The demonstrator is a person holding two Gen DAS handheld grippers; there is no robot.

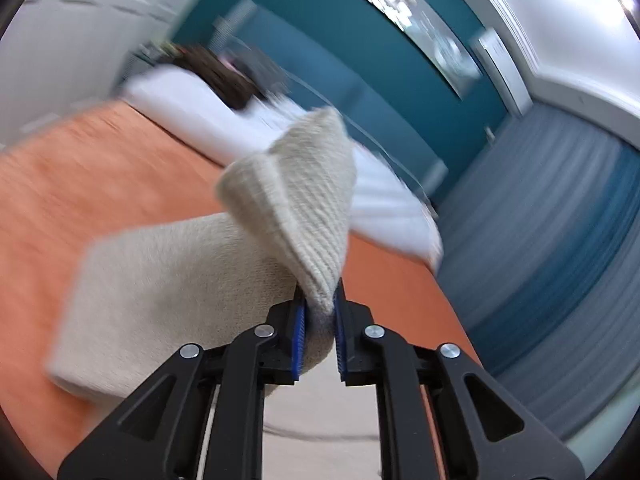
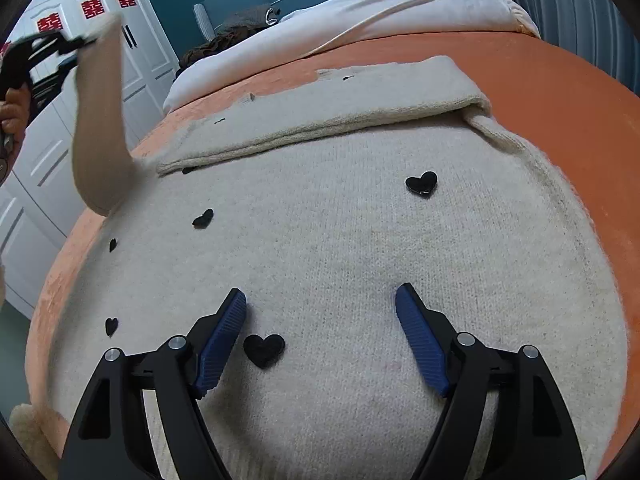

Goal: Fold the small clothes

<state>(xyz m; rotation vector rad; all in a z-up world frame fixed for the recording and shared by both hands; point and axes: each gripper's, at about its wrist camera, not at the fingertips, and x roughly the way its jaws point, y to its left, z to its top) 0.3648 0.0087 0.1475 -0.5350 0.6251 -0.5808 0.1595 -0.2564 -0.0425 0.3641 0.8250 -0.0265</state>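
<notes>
Folding is partway: the sweater (image 2: 340,240) lies flat on the bed (image 2: 560,92) with one sleeve (image 2: 320,108) already across it. The left gripper (image 1: 320,316) pinches the other sleeve's cuff (image 1: 304,200), lifted; the right gripper (image 2: 320,304) hovers, fingers spread.

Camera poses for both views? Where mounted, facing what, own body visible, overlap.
Left wrist: on left gripper, looking across the orange bed toward the teal wall; black fingers pinch a cream sleeve.
Right wrist: on right gripper, looking down on the cream sweater; fingers open, a hand at left.
Shared: sleeve, bed, white pillow.
</notes>
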